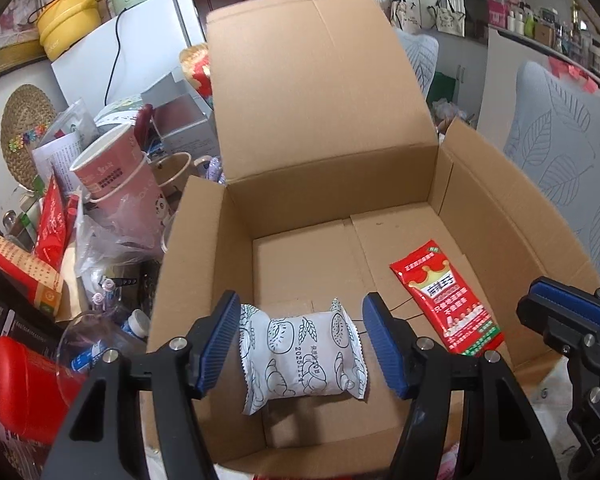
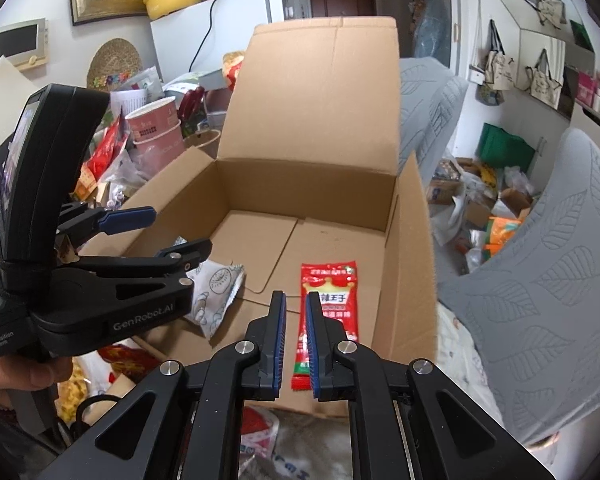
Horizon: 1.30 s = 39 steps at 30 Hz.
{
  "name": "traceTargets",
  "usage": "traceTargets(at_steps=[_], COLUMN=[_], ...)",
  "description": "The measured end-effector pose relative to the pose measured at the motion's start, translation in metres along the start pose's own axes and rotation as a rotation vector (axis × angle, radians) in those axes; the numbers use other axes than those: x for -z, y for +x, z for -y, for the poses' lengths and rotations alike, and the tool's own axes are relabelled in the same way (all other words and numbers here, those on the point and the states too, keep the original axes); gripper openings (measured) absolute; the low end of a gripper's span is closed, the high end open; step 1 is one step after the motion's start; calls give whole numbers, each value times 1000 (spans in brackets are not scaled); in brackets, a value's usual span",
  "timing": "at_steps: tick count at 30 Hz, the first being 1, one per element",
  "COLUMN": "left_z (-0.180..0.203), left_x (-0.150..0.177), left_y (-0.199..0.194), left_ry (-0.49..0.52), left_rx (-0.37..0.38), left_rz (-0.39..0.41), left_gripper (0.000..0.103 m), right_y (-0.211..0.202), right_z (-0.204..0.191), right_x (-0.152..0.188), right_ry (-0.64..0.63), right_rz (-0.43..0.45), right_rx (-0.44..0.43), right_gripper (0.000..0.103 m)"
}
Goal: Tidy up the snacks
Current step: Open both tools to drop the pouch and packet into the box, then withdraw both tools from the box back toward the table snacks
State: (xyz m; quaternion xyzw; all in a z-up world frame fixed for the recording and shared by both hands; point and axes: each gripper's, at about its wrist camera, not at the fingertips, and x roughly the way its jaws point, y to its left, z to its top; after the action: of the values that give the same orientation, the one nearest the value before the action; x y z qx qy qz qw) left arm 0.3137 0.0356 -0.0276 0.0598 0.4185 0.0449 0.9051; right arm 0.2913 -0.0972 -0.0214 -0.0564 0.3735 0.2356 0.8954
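An open cardboard box (image 1: 320, 196) (image 2: 300, 188) fills both views, its back flap standing up. On its floor near the front lies a white snack packet (image 1: 304, 356) (image 2: 216, 288) printed with bread drawings. My left gripper (image 1: 302, 296) (image 2: 182, 228) hovers over it, open, with a blue pad beside each crimped end and no visible squeeze. A red snack packet (image 1: 444, 300) (image 2: 328, 284) lies flat by the box's right wall. My right gripper (image 2: 295, 296) (image 1: 540, 304) is shut above the box's front edge, over the red packet's near end, with nothing between its pads.
Left of the box is a crowded heap: stacked pink paper cups (image 1: 112, 168), red snack bags (image 1: 52, 220), plastic bags and bottles. Grey leaf-patterned cushions (image 2: 540, 300) (image 1: 560, 152) press in on the right. A hand (image 2: 16, 372) holds the left gripper's handle.
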Motion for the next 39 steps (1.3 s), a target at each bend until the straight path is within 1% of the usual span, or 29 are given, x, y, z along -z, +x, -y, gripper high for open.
traceTargets(at_steps=[5, 8, 11, 14, 16, 17, 18, 19, 21, 23, 25, 26, 27, 28, 29, 31, 33, 35, 39], left_z=[-4, -6, -8, -11, -13, -14, -15, -16, -16, -17, -17, -17, -17, -16, -16, -15, -16, -15, -11], left_x=[0, 0, 1, 3, 5, 7, 7, 9, 13, 16, 21, 24, 28, 31, 34, 42, 49, 57, 76], left_y=[-31, -51, -73, -98, -111, -120, -124, -132, -144, -153, -165, -170, -177, -182, -187, -198, -205, -212, -227], left_ry=[-10, -20, -31, -39, -44, -48, -51, -56, -59, -61, -63, -64, -63, -62, -58, -55, -54, -52, -35], left_rx=[22, 32, 42, 37, 35, 35, 35, 34, 31, 25, 23, 20, 13, 7, -1, -5, 0, -3, -15], left_rz=[51, 80, 108, 141, 157, 167, 172, 179, 190, 198, 204, 209, 223, 235, 248, 261, 263, 267, 280], left_gripper=[63, 63, 63, 63, 63, 63, 63, 63, 63, 63, 68, 75, 79, 79, 79, 80, 80, 80, 80], right_y=[-26, -43, -63, -83, -96, -103, -110, -117, -130, -141, -150, -154, -158, -163, -167, -175, -184, -188, -199], right_z=[-5, -10, -17, -23, -26, -28, -30, -31, -35, -39, -42, -44, -46, -49, -51, -55, -60, -62, -72], right_x=[-1, -2, -4, -3, -2, 0, 0, 2, 4, 6, 8, 10, 11, 13, 15, 20, 26, 30, 44], right_ry=[2, -3, -11, -16, -21, -22, -22, -23, -25, -22, -26, -29, -32, -36, -39, -47, -53, -50, -52], right_rz=[40, 72, 101, 128, 144, 157, 171, 180, 196, 212, 225, 232, 237, 244, 250, 266, 276, 281, 282], right_rx=[6, 4, 4, 6, 12, 13, 12, 12, 16, 16, 13, 13, 15, 17, 17, 22, 35, 37, 34], right_gripper=[11, 25, 25, 25, 30, 37, 41, 42, 49, 53, 53, 53, 57, 60, 66, 69, 74, 76, 77])
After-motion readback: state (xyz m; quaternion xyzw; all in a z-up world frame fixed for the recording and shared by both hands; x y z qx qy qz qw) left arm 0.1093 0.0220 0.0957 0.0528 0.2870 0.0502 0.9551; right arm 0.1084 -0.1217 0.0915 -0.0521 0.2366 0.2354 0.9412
